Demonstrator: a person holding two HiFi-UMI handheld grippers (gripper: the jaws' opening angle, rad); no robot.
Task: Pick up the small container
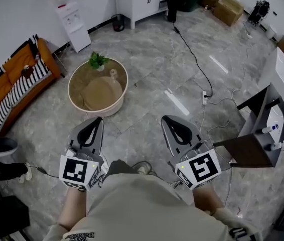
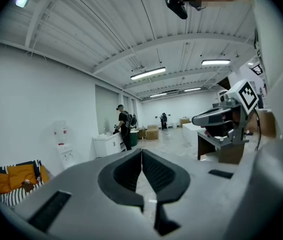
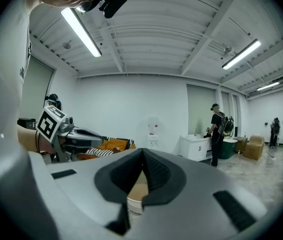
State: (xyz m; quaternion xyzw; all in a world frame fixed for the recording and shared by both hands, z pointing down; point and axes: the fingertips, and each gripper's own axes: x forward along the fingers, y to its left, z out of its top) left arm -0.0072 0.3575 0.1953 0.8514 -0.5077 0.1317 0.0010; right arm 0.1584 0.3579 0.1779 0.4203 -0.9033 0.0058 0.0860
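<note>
A small pale container (image 1: 113, 74) stands beside a potted green plant (image 1: 98, 61) on a round glass-topped table (image 1: 77, 79), ahead of me and to the left on the floor. My left gripper (image 1: 100, 119) is held at waist height short of that table, its jaws shut and empty. My right gripper (image 1: 165, 118) sits level with it to the right, also shut with nothing in it. In the left gripper view the left gripper (image 2: 141, 152) has its jaws touching. In the right gripper view the right gripper (image 3: 142, 152) points toward the table (image 3: 135, 196).
An orange and striped sofa (image 1: 11, 82) lines the left wall, with a water dispenser (image 1: 72, 21) and a white cabinet (image 1: 139, 1) farther back. Cables (image 1: 197, 64) and a power strip (image 1: 205, 98) lie on the floor. A dark desk (image 1: 255, 147) stands to the right. A person (image 2: 123, 126) stands by the cabinet.
</note>
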